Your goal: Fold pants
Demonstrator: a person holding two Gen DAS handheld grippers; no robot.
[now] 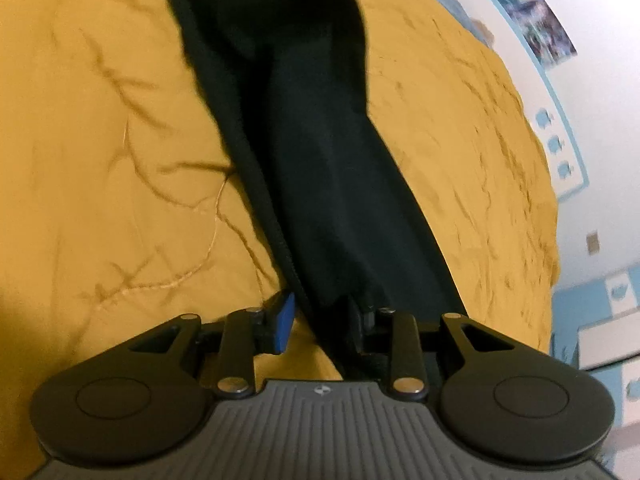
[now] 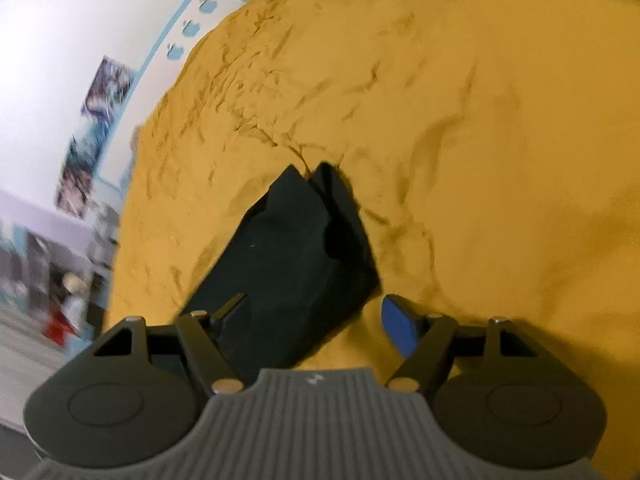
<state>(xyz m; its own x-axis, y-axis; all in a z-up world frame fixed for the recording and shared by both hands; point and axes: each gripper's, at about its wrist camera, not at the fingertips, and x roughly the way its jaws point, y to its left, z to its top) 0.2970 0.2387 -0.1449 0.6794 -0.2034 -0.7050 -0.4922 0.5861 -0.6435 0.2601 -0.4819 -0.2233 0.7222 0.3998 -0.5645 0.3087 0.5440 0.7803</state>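
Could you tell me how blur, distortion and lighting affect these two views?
Left wrist: fisheye bends the wall border into an arc; the dark pants show little fabric detail, with smeared edges; the yellow bedspread is warmly lit. Right wrist: motion blur smears the background at left and softens the pants; the white wall is bright.

No text can be read; the wall posters (image 2: 106,88) are too blurred
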